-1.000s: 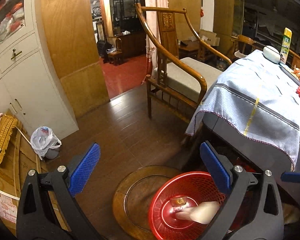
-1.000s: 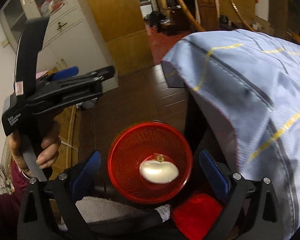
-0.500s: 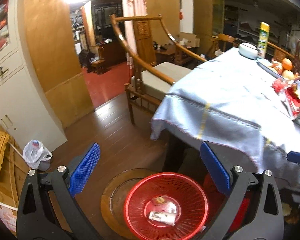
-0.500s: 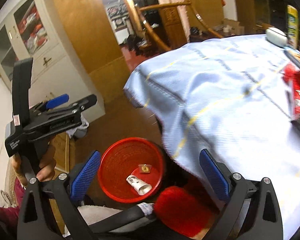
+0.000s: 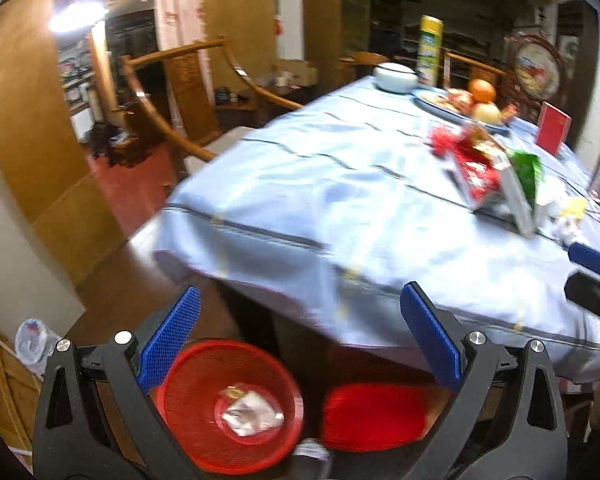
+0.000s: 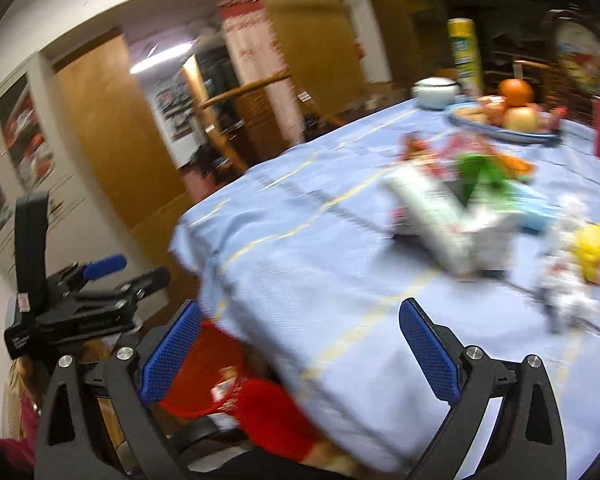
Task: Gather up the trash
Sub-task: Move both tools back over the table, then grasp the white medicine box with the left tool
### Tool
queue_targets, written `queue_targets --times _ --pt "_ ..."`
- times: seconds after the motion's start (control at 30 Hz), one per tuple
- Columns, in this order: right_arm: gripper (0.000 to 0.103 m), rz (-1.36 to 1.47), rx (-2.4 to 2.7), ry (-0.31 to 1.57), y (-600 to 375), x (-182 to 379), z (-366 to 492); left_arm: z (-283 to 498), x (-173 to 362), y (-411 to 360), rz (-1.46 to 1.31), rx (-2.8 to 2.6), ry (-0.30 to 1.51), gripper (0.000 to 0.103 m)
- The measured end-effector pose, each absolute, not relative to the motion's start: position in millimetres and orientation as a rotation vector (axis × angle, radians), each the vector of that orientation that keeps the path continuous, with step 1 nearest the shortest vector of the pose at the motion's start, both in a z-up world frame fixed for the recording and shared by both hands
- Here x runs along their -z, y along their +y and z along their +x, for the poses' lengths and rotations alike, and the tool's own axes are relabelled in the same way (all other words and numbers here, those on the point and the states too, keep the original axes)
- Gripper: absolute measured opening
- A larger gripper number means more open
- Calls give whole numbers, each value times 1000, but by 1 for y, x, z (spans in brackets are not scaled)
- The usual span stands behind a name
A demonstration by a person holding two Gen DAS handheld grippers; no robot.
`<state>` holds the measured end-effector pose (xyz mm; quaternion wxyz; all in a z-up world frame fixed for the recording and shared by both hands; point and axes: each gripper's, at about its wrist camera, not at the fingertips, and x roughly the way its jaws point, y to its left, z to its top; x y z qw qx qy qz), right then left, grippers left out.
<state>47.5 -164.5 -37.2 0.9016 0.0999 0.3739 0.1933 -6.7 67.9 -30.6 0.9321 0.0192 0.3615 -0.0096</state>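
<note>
A red mesh basket stands on the floor beside the table, with a crumpled white wrapper and a small scrap lying in it. My left gripper hangs open and empty above the basket and the table's edge. My right gripper is also open and empty, over the blue tablecloth. Blurred trash lies on the cloth: a red packet, a green wrapper, a white carton, and yellow and white crumpled bits. In the right wrist view the basket is half hidden.
A fruit plate, a white lidded bowl and a yellow spray can stand at the table's far end. A red cushion sits under the table. A wooden armchair stands beyond the table.
Both grippers have risen and swung right, from over the basket toward the tabletop. The white wrapper that was falling now lies in the basket. Both views are blurred by motion.
</note>
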Motion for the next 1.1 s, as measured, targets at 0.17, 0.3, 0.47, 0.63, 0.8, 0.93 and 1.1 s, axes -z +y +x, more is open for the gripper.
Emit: queue_targets --times 0.17,0.3,0.47,0.63,0.8,0.93,1.1 --pt "97 238 -254 739 -222 40 46 9 34 19 68 100 769 96" --pt "97 224 -132 737 -262 47 52 27 37 -14 77 157 798 96" --pt "97 196 -25 743 -300 55 63 48 37 -50 86 217 822 96" --pt "97 200 0 746 -313 60 67 71 35 -83 110 256 820 96" --pt "97 204 -10 757 -311 62 66 95 30 -104 110 272 820 96" --pt "97 142 -25 757 -299 61 65 119 23 -114 78 267 809 96" --pt "97 108 -40 759 -293 61 67 145 28 -113 51 221 841 96"
